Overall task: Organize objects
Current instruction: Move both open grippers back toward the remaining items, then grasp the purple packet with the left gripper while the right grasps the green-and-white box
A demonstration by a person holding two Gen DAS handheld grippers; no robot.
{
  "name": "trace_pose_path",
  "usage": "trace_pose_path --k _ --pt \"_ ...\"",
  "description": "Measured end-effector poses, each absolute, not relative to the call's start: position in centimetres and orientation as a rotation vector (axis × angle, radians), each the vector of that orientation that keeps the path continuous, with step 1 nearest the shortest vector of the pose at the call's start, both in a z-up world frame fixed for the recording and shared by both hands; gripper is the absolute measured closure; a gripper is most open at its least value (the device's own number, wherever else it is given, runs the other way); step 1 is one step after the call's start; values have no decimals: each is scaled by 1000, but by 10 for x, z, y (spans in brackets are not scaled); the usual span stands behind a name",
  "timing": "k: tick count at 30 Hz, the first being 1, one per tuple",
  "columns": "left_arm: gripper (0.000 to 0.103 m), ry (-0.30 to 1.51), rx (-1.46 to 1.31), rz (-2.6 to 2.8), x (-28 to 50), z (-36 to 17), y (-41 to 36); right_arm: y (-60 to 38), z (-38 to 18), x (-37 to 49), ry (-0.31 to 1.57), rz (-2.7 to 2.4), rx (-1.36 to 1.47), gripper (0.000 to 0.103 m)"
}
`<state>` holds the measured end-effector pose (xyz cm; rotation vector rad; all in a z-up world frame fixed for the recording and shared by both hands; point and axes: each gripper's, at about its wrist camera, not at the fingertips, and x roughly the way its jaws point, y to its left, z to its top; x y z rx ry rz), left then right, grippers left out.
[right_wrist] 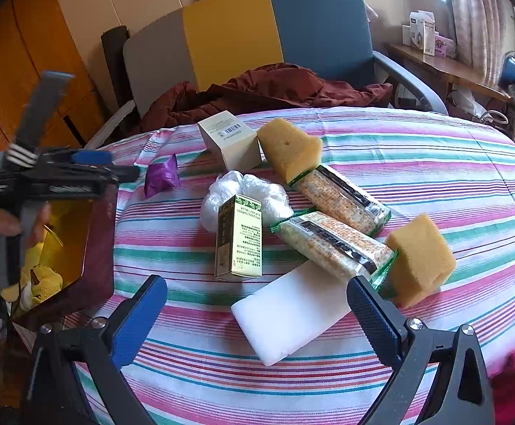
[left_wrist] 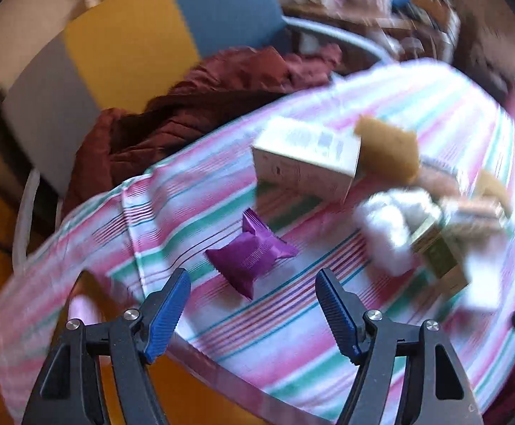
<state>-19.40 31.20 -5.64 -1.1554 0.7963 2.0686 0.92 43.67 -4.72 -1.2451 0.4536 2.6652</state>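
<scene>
On the striped bench (right_wrist: 399, 163) lies a crumpled purple packet (left_wrist: 252, 253); both the left gripper (left_wrist: 252, 311) and right gripper (right_wrist: 257, 315) are spread, empty

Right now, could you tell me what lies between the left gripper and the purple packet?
Only bare striped tablecloth; the left wrist view shows the left gripper open just short of the purple packet.

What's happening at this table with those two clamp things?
A person is tidying a striped tablecloth with a two-finger gripper in each hand. The left gripper, open and empty, is aimed at a purple packet. The right gripper, also open and empty, hovers over a white block, beside cracker packs, sponges and boxes.
</scene>
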Motion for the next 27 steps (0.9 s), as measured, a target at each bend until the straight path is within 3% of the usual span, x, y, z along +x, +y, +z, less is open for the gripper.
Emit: trace_pose_path --k 7,10,12,15,27 --pt "29 916 -1173 2003 -219 -87 329 437 -48 8 452 2665 -1261 1" --pt "40 883 -1192 1990 -228 -93 334 437 -49 8 459 2665 -1261 1" --pt "55 865 -1212 1980 -232 -98 338 437 -49 7 464 2664 -1263 1" --pt "66 843 -1233 1967 -232 -105 338 438 -50 8 466 2660 -1262 1" --pt "67 502 -1200 2023 -197 -58 297 439 -47 3 508 2652 -1255 13"
